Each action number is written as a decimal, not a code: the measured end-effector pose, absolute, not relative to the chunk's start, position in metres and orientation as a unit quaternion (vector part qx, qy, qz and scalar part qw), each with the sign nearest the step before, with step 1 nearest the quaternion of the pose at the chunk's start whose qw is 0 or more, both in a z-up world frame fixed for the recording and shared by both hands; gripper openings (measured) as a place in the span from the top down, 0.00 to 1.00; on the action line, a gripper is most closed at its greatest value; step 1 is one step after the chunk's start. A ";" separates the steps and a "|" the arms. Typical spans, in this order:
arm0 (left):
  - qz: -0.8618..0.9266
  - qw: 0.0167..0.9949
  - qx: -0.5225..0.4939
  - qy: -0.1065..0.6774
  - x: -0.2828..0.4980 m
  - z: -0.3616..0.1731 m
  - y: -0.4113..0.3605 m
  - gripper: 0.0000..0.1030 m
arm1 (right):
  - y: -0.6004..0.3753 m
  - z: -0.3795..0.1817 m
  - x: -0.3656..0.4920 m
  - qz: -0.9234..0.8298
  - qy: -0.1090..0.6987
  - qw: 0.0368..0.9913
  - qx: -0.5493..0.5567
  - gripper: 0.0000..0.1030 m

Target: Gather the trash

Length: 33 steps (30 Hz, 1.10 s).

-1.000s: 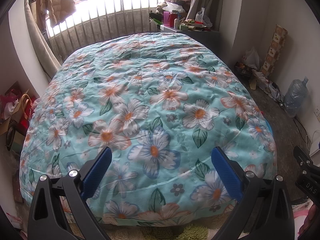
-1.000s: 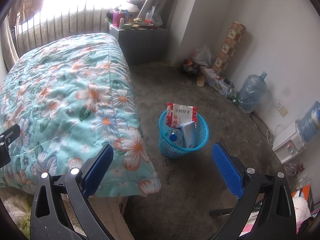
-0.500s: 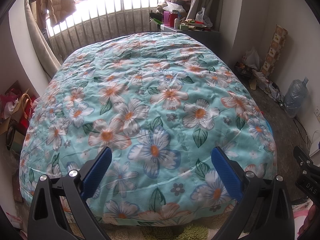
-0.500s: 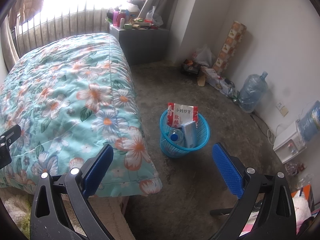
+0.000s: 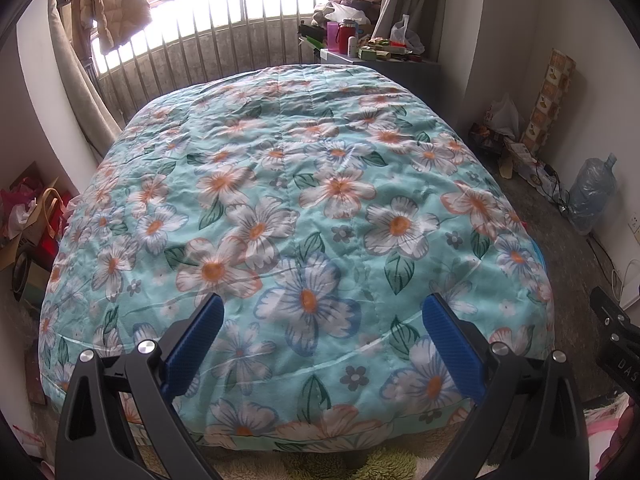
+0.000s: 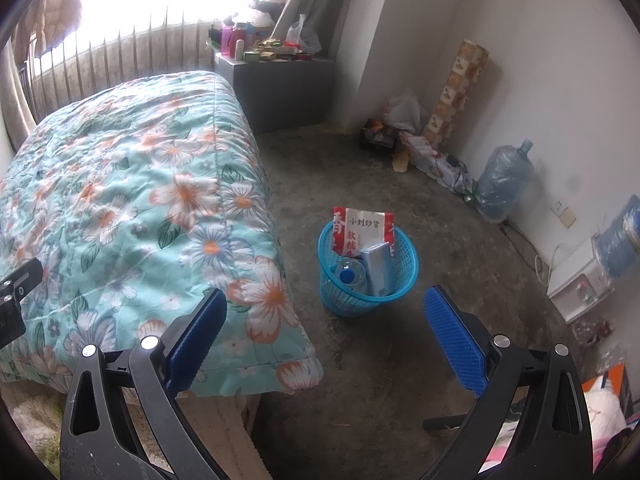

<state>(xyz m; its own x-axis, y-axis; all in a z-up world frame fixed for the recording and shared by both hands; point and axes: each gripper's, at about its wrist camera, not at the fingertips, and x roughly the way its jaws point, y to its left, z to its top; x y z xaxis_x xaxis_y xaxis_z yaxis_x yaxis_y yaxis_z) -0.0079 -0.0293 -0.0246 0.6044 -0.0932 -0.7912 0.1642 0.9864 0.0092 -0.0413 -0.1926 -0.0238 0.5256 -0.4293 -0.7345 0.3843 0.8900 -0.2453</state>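
Bedroom with a floral quilt (image 5: 304, 200) on the bed and bare concrete floor (image 6: 360, 184) beside it. Left gripper (image 5: 323, 324) hangs over the quilt, fingers wide, holding nothing. Right gripper (image 6: 326, 320) too, wide and empty. Blue basket (image 6: 404, 276) sits on the floor near the bed corner, with a snack bag (image 6: 362, 230), box (image 6: 378, 270) and bottle (image 6: 349, 275) inside.

basket (image 6: 368, 280) on floor (image 6: 400, 360) | right of bed (image 6: 140, 200)
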 end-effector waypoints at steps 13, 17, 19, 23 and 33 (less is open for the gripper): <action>-0.072 0.895 0.040 0.439 -0.008 -0.025 -0.030 0.05 | -0.189 -0.027 -0.041 -0.230 0.430 0.873 -0.025 0.08; -0.072 0.895 0.040 0.439 -0.008 -0.025 -0.031 0.05 | -0.190 -0.027 -0.041 -0.230 0.430 0.873 -0.025 0.08; -0.072 0.895 0.041 0.438 -0.008 -0.025 -0.031 0.05 | -0.189 -0.027 -0.041 -0.230 0.430 0.873 -0.025 0.08; -0.071 0.895 0.040 0.438 -0.008 -0.024 -0.030 0.05 | -0.190 -0.027 -0.043 -0.230 0.429 0.873 -0.025 0.08; -0.071 0.893 0.037 0.442 -0.006 -0.024 -0.028 0.05 | -0.189 -0.026 -0.043 -0.229 0.429 0.873 -0.026 0.08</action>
